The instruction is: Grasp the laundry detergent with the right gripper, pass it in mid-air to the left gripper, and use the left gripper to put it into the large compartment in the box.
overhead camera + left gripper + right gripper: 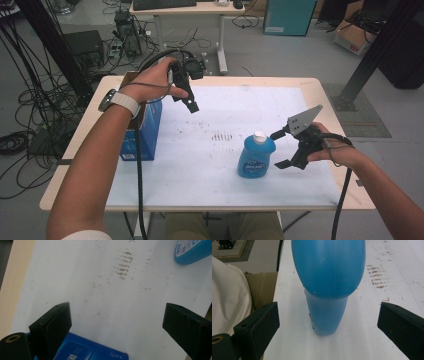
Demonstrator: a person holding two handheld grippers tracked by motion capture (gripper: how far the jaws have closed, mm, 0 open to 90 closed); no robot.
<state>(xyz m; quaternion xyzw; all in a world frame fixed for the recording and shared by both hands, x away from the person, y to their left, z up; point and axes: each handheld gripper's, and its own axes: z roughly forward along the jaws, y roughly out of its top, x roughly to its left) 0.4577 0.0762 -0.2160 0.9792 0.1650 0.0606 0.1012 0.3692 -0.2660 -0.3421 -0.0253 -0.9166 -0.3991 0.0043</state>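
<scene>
Right tool (281, 148) spread wide beside blue bottle (256, 157) — left tool (117, 322) spread wide, raised over blue box (146, 131)

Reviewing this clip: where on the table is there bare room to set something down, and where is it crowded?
Open white mat lies between the blue box and the blue bottle, around the brown stains, and along the far edge. It is crowded at the bottle, where the open right gripper hovers, and at the box beneath the left gripper.
</scene>
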